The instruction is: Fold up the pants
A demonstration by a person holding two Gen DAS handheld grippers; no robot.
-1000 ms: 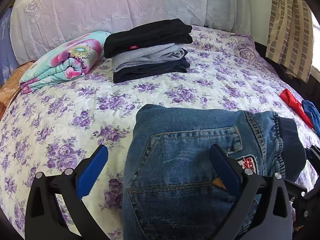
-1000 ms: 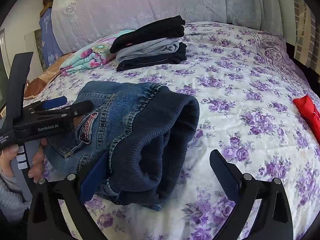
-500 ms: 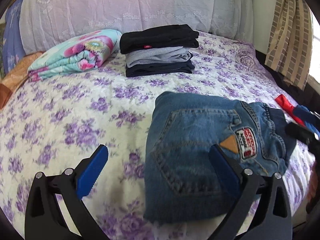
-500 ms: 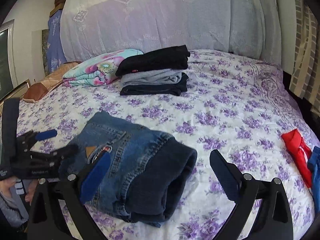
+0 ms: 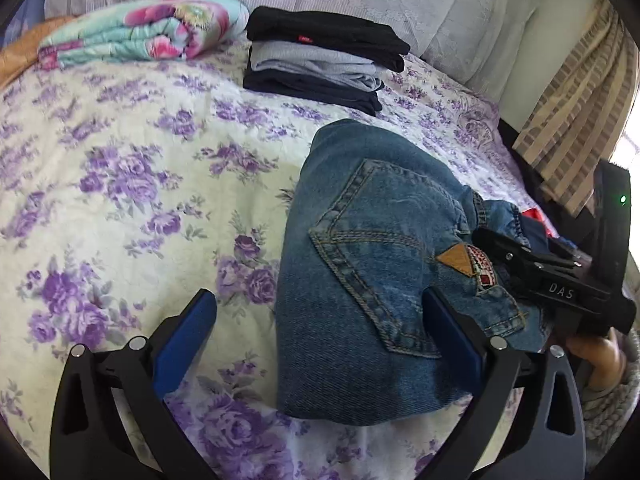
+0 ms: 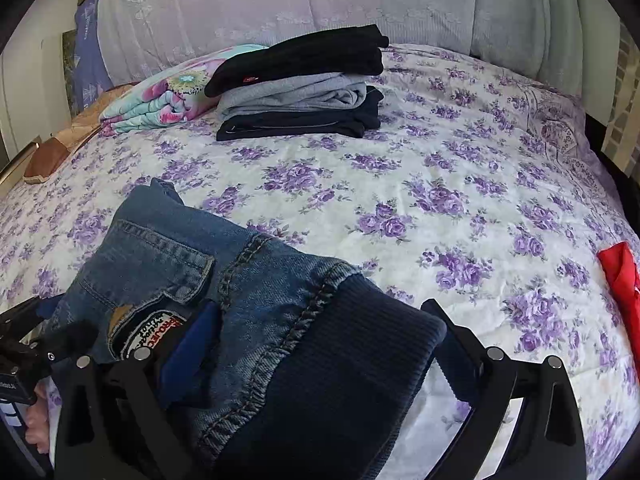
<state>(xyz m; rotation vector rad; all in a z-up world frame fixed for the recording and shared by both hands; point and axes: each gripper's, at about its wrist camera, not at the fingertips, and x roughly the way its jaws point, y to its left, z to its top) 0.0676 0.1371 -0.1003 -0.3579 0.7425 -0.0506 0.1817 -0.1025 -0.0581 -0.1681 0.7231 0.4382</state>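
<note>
1 readable mark, "DAS", sits on the right tool (image 5: 486, 240) beside the jeans (image 5: 372, 264).

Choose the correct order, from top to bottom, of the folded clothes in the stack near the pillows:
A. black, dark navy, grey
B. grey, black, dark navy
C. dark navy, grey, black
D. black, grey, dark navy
D: in the stack, the black garment lies on the grey garment, which lies on the dark navy garment.

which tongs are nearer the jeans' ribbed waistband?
Right. The right tongs straddle the ribbed waistband, open. The left tongs sit at the jeans' pocket side, open, away from the waistband.
</note>
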